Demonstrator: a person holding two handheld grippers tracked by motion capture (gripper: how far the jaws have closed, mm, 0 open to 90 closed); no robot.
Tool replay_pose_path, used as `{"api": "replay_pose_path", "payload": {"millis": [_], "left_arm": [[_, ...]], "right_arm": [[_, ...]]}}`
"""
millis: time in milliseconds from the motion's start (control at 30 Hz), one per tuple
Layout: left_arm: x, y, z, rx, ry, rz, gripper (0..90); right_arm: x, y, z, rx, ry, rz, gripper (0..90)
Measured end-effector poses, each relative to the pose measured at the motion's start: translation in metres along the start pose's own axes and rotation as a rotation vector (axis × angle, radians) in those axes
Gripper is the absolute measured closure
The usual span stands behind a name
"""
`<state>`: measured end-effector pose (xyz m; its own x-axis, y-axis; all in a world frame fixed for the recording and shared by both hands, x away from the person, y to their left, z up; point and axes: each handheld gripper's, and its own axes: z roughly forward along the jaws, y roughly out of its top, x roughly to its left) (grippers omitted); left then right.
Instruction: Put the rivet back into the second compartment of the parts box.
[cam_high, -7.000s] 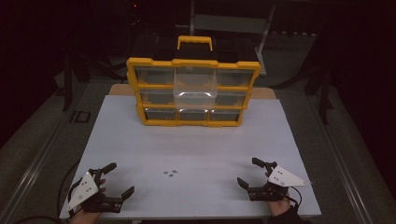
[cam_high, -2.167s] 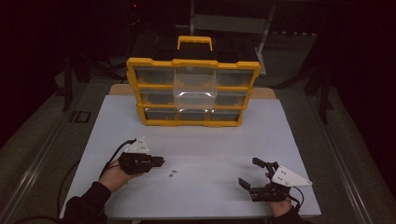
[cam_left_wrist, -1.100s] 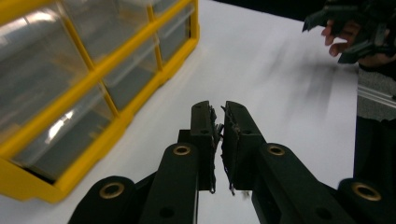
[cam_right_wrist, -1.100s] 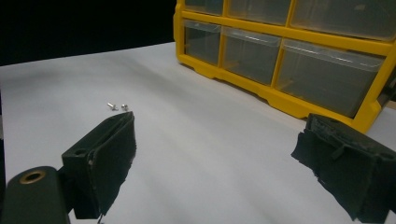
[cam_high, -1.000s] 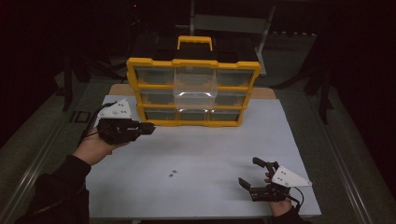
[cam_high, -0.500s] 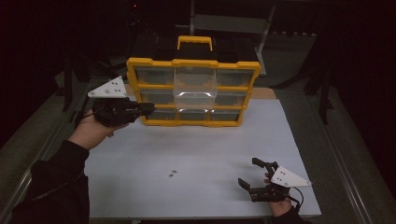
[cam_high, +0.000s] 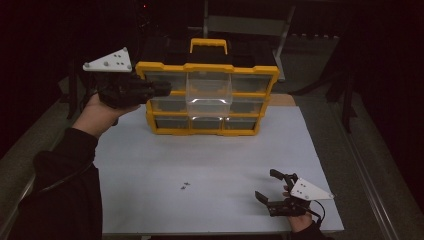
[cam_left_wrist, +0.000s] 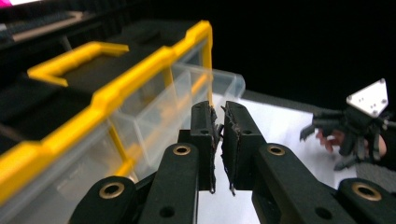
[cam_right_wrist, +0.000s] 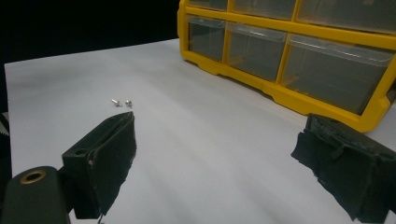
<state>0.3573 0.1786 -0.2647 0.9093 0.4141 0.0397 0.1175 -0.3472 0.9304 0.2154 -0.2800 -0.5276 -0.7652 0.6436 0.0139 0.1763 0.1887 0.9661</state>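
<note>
The left gripper (cam_high: 162, 90) is hanging raised at the organizer's (cam_high: 210, 97) top left corner, jaws pressed nearly together on nothing. Its own view is showing what the high view is not: the clear drawer (cam_left_wrist: 187, 100) sticking out just beyond the jaw tips. The right gripper (cam_high: 267, 187) is resting near the tabletop's (cam_high: 150, 165) front right corner, jaws spread wide. Two small screws (cam_right_wrist: 121, 102) are lying on the tabletop's front middle, well apart from both.
</note>
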Motion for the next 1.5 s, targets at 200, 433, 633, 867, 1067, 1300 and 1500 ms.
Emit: {"api": "replay_pose_path", "payload": {"millis": [200, 433, 633, 867, 1067, 1300, 1500], "left_arm": [[0.004, 0.018, 0.013, -0.028, -0.027, 0.031, 81.4], [0.003, 0.027, 0.040, -0.023, -0.066, 0.043, 81.3], [0.002, 0.029, 0.069, 0.021, -0.064, 0.020, 81.3], [0.001, 0.034, 0.098, 0.100, -0.031, -0.048, 81.2], [0.002, 0.033, 0.113, 0.165, -0.025, -0.076, 81.2], [0.004, 0.033, 0.123, 0.217, 0.001, -0.092, 81.2], [0.003, 0.032, 0.131, 0.281, 0.029, -0.098, 81.1]], "right_arm": [[0.000, 0.000, 0.000, 0.002, 0.006, 0.005, 10.5], [0.000, 0.000, 0.000, 0.000, 0.011, 0.007, 10.5], [-0.001, -0.001, -0.001, 0.000, 0.016, 0.018, 10.5], [-0.001, -0.001, -0.001, -0.001, 0.017, 0.019, 10.5], [-0.001, -0.001, -0.002, -0.003, 0.021, 0.018, 10.5], [-0.002, -0.001, -0.002, -0.001, 0.022, 0.019, 10.5], [-0.001, -0.001, -0.001, 0.000, 0.023, 0.016, 10.5]]}}
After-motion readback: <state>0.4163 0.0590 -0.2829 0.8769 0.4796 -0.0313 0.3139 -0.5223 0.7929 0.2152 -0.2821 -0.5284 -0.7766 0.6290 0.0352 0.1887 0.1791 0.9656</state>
